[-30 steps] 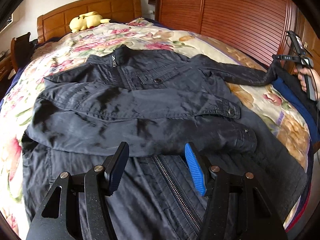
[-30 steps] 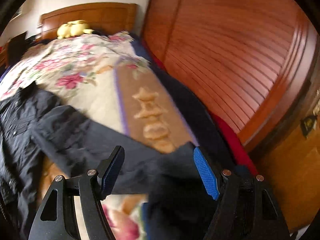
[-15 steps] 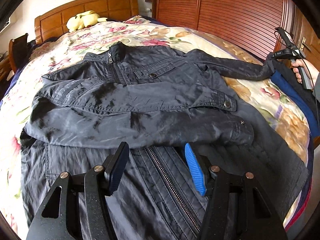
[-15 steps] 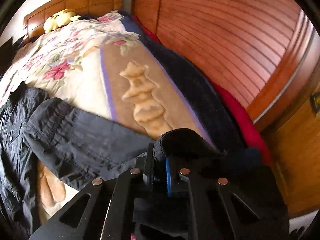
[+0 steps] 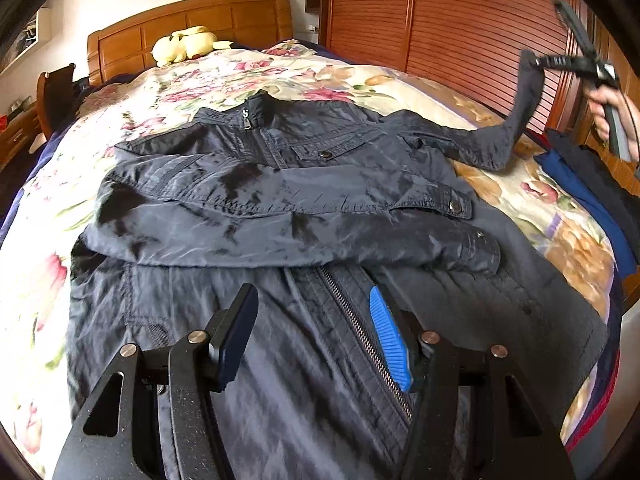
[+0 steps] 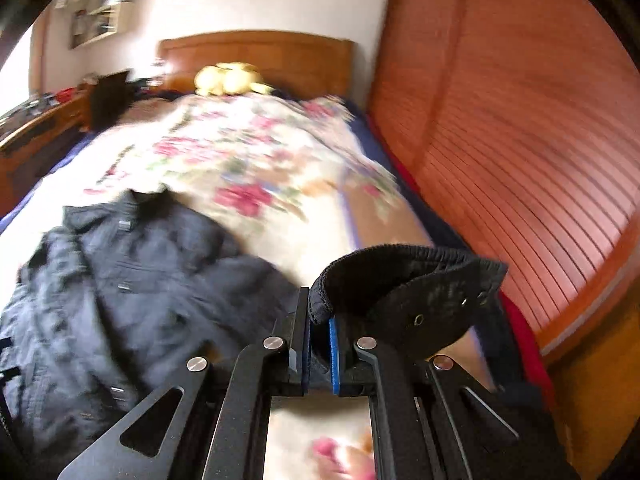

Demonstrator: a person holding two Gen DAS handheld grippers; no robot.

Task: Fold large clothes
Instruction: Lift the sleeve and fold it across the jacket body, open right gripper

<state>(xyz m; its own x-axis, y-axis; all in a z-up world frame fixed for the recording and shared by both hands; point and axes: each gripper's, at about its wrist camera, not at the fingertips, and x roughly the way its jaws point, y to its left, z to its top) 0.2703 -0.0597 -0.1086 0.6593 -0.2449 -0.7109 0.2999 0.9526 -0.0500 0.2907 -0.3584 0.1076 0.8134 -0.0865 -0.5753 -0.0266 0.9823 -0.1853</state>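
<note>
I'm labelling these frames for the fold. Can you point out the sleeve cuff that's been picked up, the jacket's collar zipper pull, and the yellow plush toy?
sleeve cuff [image 6: 404, 280]: right wrist view, on the cuff's dark inner lining above the pads.
collar zipper pull [image 5: 245, 113]: left wrist view, on the pull at the collar.
yellow plush toy [image 5: 184, 44]: left wrist view, on its body by the headboard.

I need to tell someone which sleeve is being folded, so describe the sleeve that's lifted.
On the floral bed lies a dark jacket. Its sleeve nearest the slatted wooden wall rises off the quilt, cuff pinched in the right tool; the other sleeve lies folded across the chest.

One jacket [image 5: 304, 216], one plush toy [image 5: 188, 44] — perhaps more.
</note>
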